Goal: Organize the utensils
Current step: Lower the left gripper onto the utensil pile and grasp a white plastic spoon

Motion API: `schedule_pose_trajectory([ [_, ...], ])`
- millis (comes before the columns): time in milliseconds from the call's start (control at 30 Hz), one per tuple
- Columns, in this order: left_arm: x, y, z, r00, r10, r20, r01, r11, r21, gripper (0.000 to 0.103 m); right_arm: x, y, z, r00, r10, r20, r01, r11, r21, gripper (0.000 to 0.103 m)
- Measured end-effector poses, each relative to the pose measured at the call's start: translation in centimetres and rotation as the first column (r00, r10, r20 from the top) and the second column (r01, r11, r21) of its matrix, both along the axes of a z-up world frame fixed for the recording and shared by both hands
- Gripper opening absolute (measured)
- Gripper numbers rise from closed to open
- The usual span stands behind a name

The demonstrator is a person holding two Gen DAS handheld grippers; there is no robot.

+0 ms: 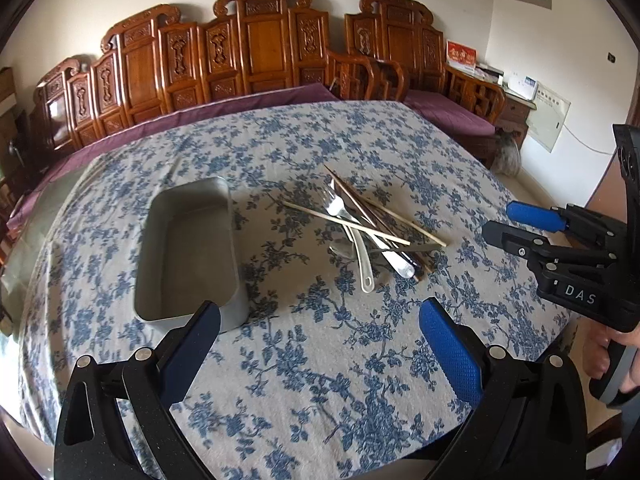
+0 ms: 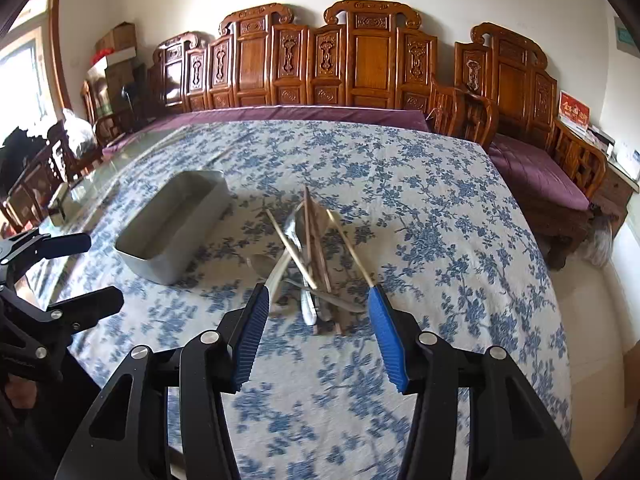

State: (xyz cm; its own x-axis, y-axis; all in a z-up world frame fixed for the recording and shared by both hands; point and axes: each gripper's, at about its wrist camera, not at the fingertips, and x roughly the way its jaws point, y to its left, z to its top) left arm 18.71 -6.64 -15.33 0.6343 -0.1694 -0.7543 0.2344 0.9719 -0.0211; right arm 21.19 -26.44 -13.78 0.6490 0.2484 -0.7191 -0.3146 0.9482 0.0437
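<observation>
A loose pile of utensils (image 1: 360, 224) lies mid-table: several wooden chopsticks, a metal fork, a metal spoon and a white plastic spoon. Left of it stands an empty rectangular metal tray (image 1: 188, 248). My left gripper (image 1: 320, 316) hovers open over the cloth, nearer than the tray and the pile, with nothing between its fingers. My right gripper (image 2: 319, 292) is open too, its blue pads on either side of the near end of the utensil pile (image 2: 312, 252), pressing on nothing. The tray (image 2: 168, 220) sits to its left.
The table wears a blue floral cloth (image 1: 320, 380). A carved wooden bench (image 1: 260, 48) with purple cushions runs behind the table. Each gripper shows in the other's view: the right gripper (image 1: 508, 222) and the left gripper (image 2: 96, 270). A hand (image 1: 600, 348) holds the right handle.
</observation>
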Motion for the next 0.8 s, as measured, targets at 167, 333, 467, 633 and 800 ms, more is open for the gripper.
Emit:
schedule_pose_trajectory([
  [167,2.4,-1.6,-2.1,0.999,-0.017,-0.051,0.016,1.0,-0.016,0.094,1.5,-1.1,-2.1,0.999,-0.004,-0.033,0.004,1.0,-0.016,0.054],
  [333,5.0,-3.1,-4.6,0.993,-0.039,-0.111,0.034,0.998,-0.052,0.082,2.6,-2.6,-3.7,0.997,-0.032,-0.077,0.031,0.999,-0.016,0.054],
  [467,7.2,-4.6,-7.1,0.984,-0.052,-0.168,0.04,0.996,-0.078,0.069,3.0,-3.6,-4.0,0.995,-0.054,-0.085,0.053,0.999,-0.009,0.054],
  [633,9.3,-5.8,-9.7,0.976,-0.05,-0.21,0.036,0.997,-0.071,0.055,3.3,-4.1,-4.2,0.994,-0.066,-0.091,0.065,0.998,-0.011,0.054],
  [800,10.5,-5.7,-10.6,0.97,-0.05,-0.237,0.024,0.994,-0.111,0.044,3.3,-4.1,-4.2,0.994,-0.065,-0.092,0.064,0.998,-0.013,0.054],
])
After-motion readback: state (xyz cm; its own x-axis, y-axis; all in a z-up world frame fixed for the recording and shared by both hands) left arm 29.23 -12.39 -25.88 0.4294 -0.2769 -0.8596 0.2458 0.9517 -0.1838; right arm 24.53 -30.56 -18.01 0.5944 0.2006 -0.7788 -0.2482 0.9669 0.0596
